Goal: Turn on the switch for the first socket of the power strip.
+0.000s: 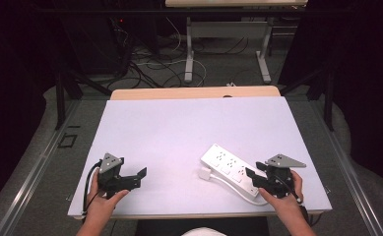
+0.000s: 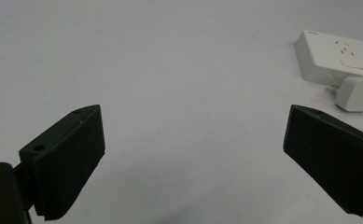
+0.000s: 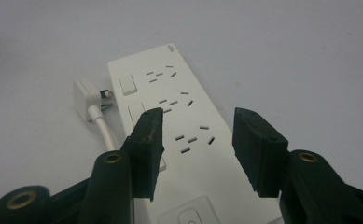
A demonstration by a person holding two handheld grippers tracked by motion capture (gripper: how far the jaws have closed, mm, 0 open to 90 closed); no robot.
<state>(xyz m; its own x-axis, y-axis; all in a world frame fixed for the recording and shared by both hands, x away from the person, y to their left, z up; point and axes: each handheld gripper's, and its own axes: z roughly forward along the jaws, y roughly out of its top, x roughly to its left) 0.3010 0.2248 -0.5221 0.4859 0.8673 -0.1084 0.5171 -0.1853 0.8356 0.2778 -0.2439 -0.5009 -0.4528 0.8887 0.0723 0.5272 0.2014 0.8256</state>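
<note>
Above power strip [image 3: 179, 126], right gripper [image 3: 198, 144], fingers parted

A white tabletop [image 1: 189, 128] with a wooden edge [image 1: 194, 92] at its far side stands on a grey floor [image 1: 36, 162] — dark curtains [image 1: 12, 59] close in on both sides. Beyond it, a second desk [image 1: 236, 3] rises on white legs [image 1: 189, 54], with a tangle of cables [image 1: 149, 61] on the floor beneath it.
</note>
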